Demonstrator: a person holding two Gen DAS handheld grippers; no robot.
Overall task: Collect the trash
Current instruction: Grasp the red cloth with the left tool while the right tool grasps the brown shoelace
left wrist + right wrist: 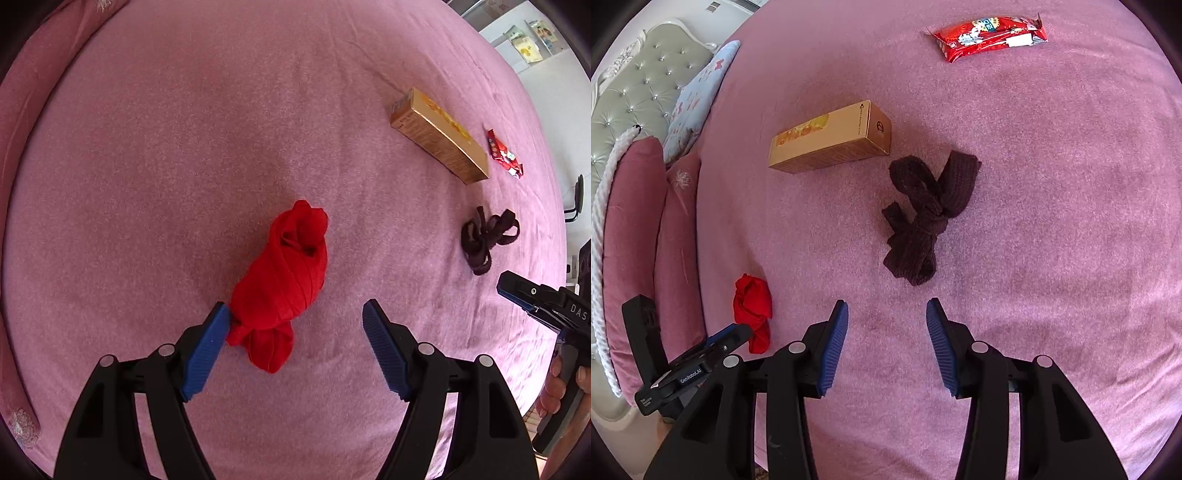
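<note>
A gold cardboard box (439,134) (831,137) and a red snack wrapper (504,154) (990,35) lie on the pink bed. My left gripper (295,321) is open; its left pad touches a knotted red sock bundle (284,284) that lies between the jaws, also seen in the right wrist view (753,306). My right gripper (886,319) is open and empty, just short of a knotted dark brown sock bundle (925,214) (487,236). The right gripper also shows at the left wrist view's right edge (546,306).
The pink bedspread (184,166) covers most of both views. Pink pillows (646,229), a light blue pillow (698,88) and a padded green headboard (635,88) stand at the left in the right wrist view. A white rope (602,240) hangs by the pillows.
</note>
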